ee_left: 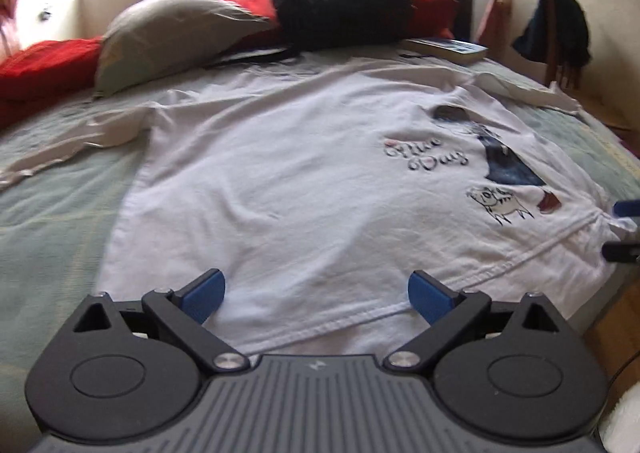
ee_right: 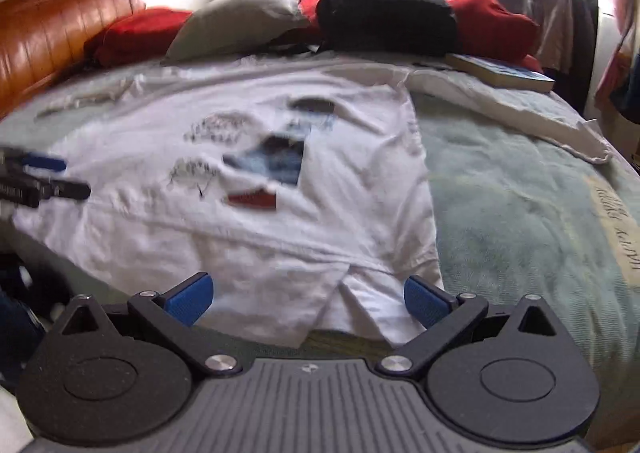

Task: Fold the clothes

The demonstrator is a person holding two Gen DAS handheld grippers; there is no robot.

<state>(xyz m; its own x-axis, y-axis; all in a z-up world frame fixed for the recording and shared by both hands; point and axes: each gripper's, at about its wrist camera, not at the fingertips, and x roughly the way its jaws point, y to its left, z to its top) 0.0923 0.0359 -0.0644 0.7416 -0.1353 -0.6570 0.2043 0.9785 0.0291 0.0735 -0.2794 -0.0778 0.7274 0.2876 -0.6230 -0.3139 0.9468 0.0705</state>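
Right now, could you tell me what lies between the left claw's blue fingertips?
Only the white printed shirt's bottom hem, flat and ungripped, seen in the left wrist view between the open left claw.

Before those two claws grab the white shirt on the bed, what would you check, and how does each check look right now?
1. Left gripper open: ok.
2. Right gripper open: ok.
3. White long-sleeved shirt with printed cartoon spread on the green bedspread: ok.
4. Hem lying flat: not ok, a corner is folded over near the right gripper.
5. Sleeves laid out straight: not ok, the left sleeve looks crumpled.
6. Black backpack and blue-covered book off the shirt: cannot tell.
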